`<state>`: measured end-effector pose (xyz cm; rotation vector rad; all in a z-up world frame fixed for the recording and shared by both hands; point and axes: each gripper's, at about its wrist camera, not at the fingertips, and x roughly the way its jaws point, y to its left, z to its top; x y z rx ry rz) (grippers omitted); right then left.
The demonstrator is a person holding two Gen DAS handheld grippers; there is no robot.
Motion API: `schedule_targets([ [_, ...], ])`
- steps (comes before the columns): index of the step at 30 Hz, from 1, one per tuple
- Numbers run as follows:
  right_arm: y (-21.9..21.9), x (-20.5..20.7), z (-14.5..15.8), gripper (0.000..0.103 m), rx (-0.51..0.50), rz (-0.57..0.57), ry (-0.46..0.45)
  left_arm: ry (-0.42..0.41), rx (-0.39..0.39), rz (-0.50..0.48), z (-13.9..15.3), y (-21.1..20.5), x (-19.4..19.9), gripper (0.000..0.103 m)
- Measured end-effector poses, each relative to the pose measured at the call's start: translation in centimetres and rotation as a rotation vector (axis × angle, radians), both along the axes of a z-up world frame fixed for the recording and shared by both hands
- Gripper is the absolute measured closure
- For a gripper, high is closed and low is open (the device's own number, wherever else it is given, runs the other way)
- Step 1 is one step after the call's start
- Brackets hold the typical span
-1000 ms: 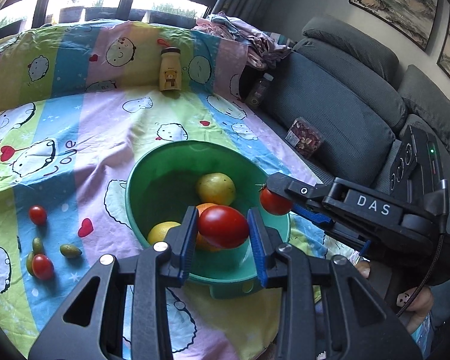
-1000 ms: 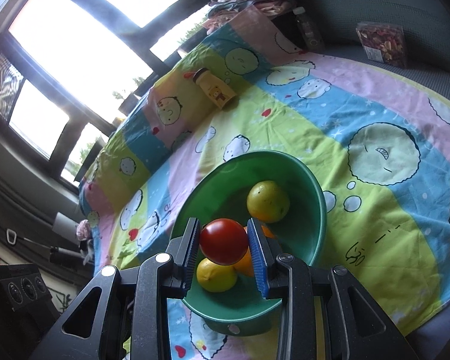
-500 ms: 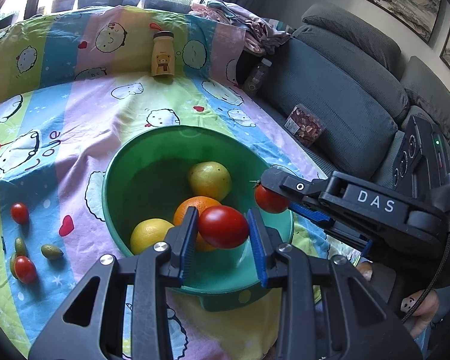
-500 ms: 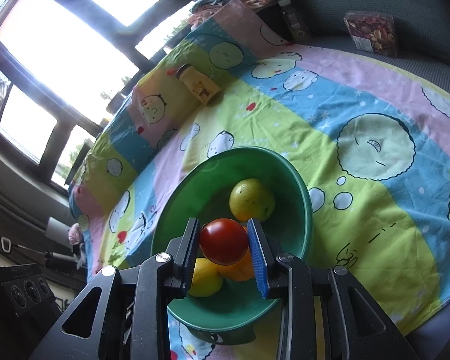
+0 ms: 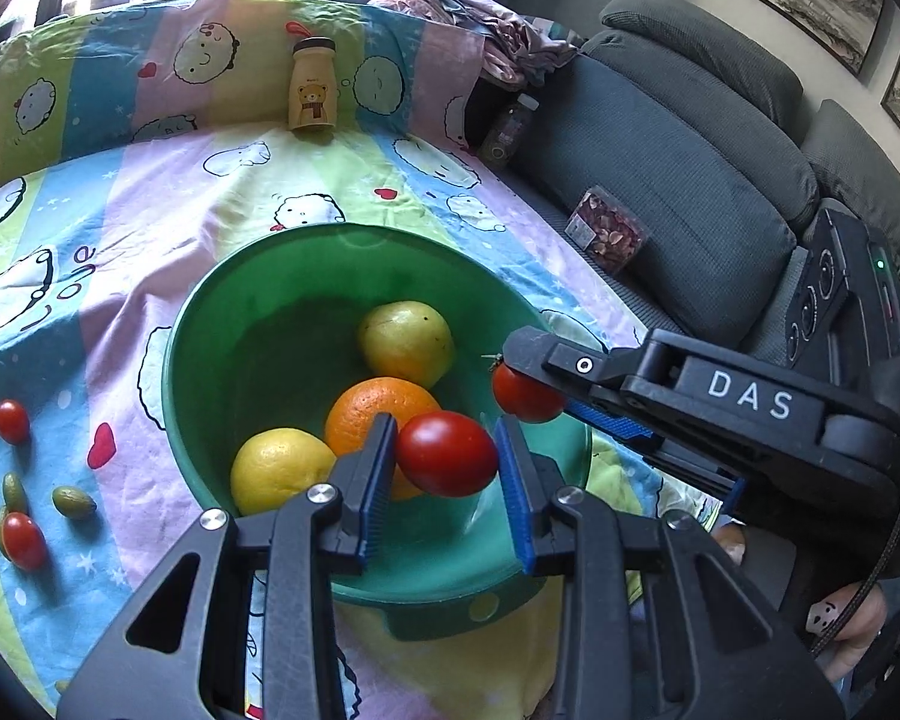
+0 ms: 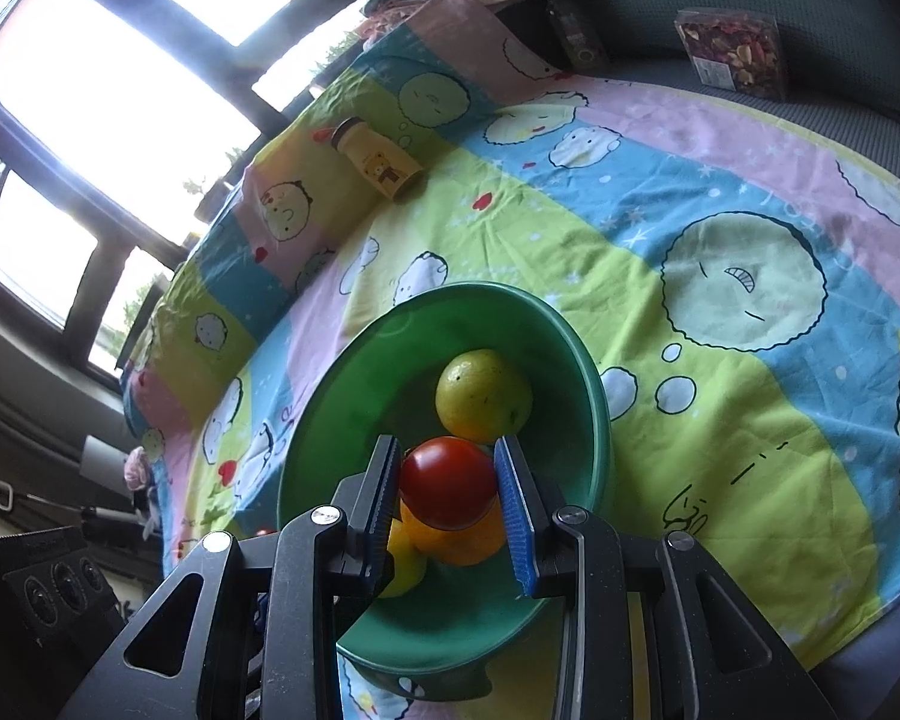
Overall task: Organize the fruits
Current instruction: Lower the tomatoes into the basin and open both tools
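Observation:
A green bowl [image 5: 240, 324] sits on a patterned cloth and holds a yellow-green fruit [image 5: 405, 343], an orange [image 5: 372, 411] and a lemon [image 5: 276, 474]. My left gripper [image 5: 447, 462] is shut on a red tomato [image 5: 447, 453] above the bowl's near side. My right gripper [image 6: 448, 483] is shut on another red tomato [image 6: 447, 483] above the bowl [image 6: 342, 396]; it shows in the left wrist view [image 5: 525, 393] at the bowl's right rim. The yellow-green fruit [image 6: 483, 396] and orange [image 6: 456, 540] lie below it.
Small tomatoes [image 5: 11, 420] [image 5: 23, 540] and green olives [image 5: 73, 502] lie on the cloth left of the bowl. A yellow bear bottle [image 5: 312, 87] stands at the back. A grey sofa [image 5: 690, 168] with a snack box [image 5: 609, 234] is at the right.
Both grippers moved forward over the bowl, still holding their tomatoes. The bowl now sits closer and more centred under them.

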<state>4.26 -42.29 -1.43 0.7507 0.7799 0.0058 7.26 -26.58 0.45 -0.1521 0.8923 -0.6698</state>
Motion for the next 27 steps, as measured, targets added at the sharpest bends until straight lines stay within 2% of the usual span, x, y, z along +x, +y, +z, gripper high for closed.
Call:
schedule_targets([
  [27,0.4,0.7,-0.7,0.068,-0.05,-0.002,0.064,0.019,0.043,0.01,-1.2,-0.3,0.2,0.07],
])
